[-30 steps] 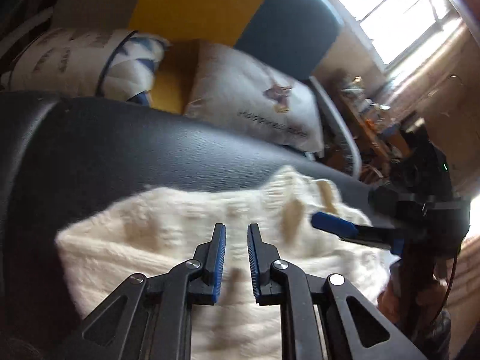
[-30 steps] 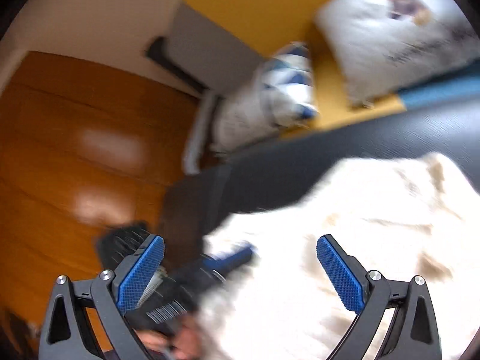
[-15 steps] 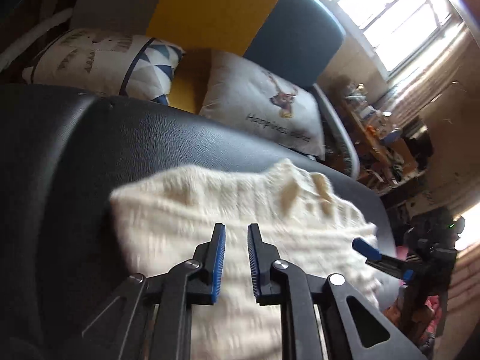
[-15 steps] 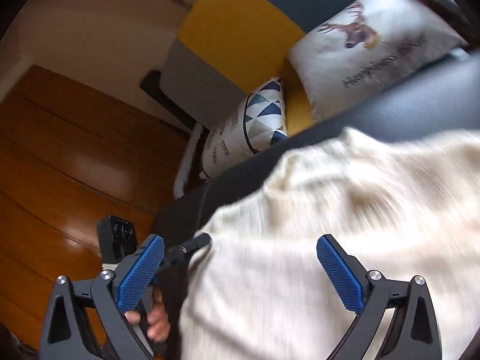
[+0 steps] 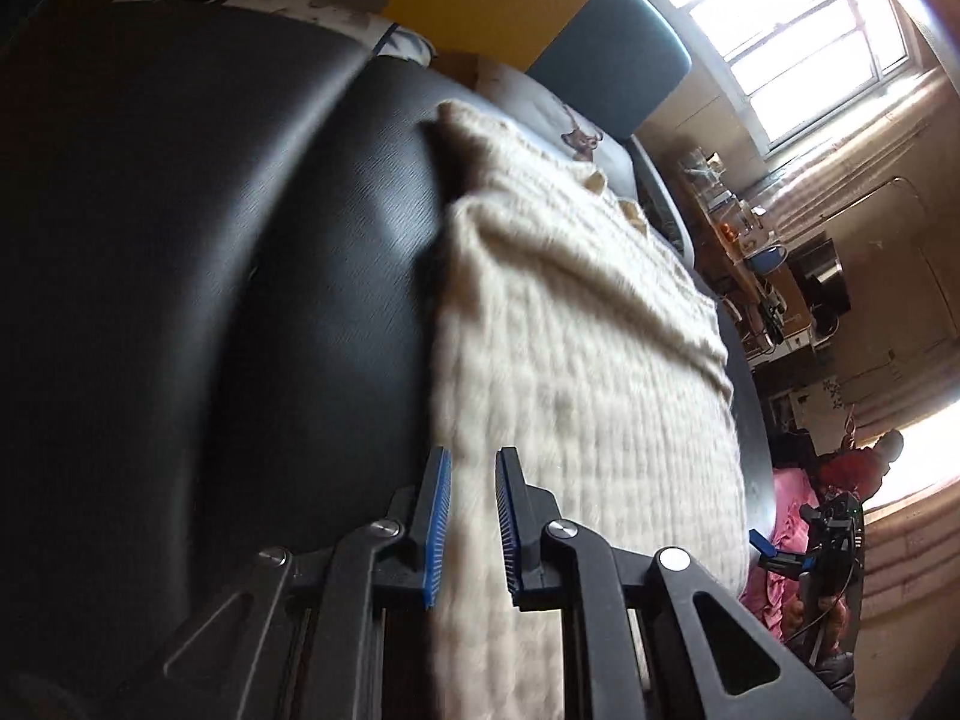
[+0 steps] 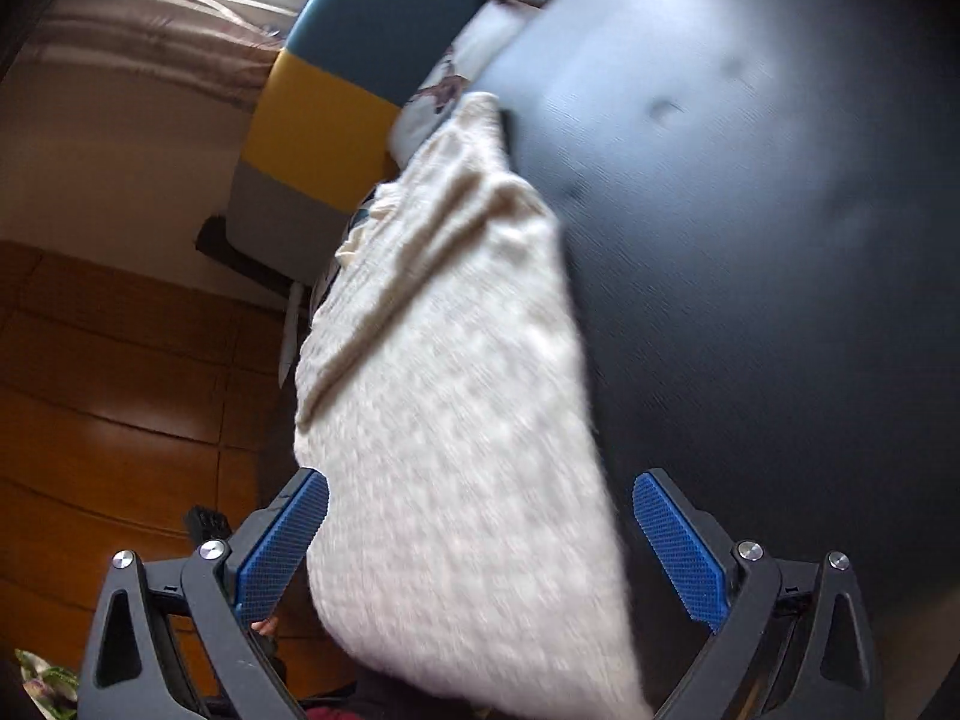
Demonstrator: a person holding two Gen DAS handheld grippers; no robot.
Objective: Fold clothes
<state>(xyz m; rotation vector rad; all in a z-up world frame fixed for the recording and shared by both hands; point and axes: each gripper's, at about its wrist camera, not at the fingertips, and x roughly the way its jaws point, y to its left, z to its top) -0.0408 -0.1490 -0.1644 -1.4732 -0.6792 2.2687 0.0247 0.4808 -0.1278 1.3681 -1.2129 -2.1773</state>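
Left wrist view puts my left gripper (image 5: 471, 516) low over the near edge of the cream knitted sweater (image 5: 576, 360), which lies spread on a black padded surface (image 5: 180, 270). Its jaws stand a narrow gap apart; the sweater's left border runs up between them, but I cannot tell whether the pads pinch the knit or only frame it from above. Far off at the right edge I see my right gripper (image 5: 759, 540), apart from the sweater. From the right wrist view, my right gripper (image 6: 480, 546) has its jaws spread wide, holding nothing, with the sweater (image 6: 456, 420) passing between the blue pads (image 6: 678, 546). A yellow and blue cushion back (image 6: 336, 90) sits beyond the sweater's far end.
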